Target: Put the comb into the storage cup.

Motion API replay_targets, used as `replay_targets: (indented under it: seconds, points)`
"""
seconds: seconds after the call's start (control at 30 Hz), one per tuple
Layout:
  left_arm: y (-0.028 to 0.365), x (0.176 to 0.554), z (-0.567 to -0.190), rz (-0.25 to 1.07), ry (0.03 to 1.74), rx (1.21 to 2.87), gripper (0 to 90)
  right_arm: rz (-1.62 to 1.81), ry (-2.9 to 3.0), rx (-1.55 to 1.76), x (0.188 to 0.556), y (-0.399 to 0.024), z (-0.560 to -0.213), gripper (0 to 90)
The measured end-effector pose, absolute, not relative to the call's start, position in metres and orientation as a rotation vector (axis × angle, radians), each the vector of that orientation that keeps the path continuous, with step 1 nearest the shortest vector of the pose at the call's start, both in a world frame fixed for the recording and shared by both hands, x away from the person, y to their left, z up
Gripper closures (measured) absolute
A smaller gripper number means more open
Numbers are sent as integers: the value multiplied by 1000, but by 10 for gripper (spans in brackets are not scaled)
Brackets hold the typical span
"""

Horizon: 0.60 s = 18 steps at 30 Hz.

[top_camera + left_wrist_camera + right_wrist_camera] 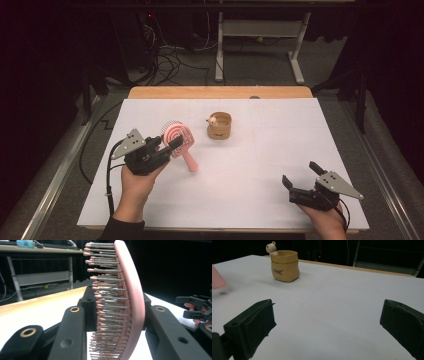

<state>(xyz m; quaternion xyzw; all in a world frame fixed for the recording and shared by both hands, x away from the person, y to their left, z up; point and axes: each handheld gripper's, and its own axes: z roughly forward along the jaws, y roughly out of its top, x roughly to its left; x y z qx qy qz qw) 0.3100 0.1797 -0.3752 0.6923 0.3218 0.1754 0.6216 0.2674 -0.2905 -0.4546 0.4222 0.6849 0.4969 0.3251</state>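
black fingers (pixel 77 322) clamp the pink hairbrush (pixel 130 300) upright.

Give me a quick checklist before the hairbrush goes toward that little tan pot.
1. Left gripper shut on the pink hairbrush, head clamped between its fingers: ok.
2. Brush handle off the white table, shadow beneath it: ok.
3. Tan pot upright, opening upward: ok.
4. Path from brush to pot free of other things: ok.
5. Right gripper open, holding nothing, well away from the pot: ok.
6. Room inside the pot beside the small bear figure: cannot tell.
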Motion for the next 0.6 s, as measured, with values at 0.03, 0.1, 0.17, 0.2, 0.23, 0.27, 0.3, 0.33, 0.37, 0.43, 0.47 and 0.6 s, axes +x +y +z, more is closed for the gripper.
replay_targets:
  seconds: [0.03,0.1,0.17,0.2,0.23,0.27,0.3,0.33,0.37,0.43,0.47,0.6]
  points:
    - [178,310,-375,404,735,1590,632,1304,1794,1107,267,-290,-455,0]
    - [174,313,-372,406,742,1598,632,1306,1794,1109,267,-289,-454,0]
    - [170,315,-369,413,741,1599,632,1312,1790,1106,266,-290,-453,0]
    - [168,316,-367,414,738,1600,632,1311,1792,1101,266,-290,-453,0]
    - [167,318,-365,417,742,1596,632,1308,1793,1093,266,-290,-453,0]
    - [166,319,-363,423,741,1598,632,1311,1791,1095,267,-290,-453,0]
    - [164,320,-361,426,737,1599,632,1314,1790,1099,267,-291,-453,1]
    - [162,321,-359,429,729,1592,632,1317,1788,1101,267,-291,-453,0]
    - [161,321,-358,428,725,1585,632,1319,1788,1102,267,-291,-453,0]
    - [158,323,-355,433,725,1578,632,1319,1790,1098,267,-291,-453,0]
    - [157,324,-354,432,725,1575,632,1319,1790,1098,267,-291,-453,1]
    - [151,327,-349,432,722,1574,632,1323,1789,1091,266,-290,-452,0]
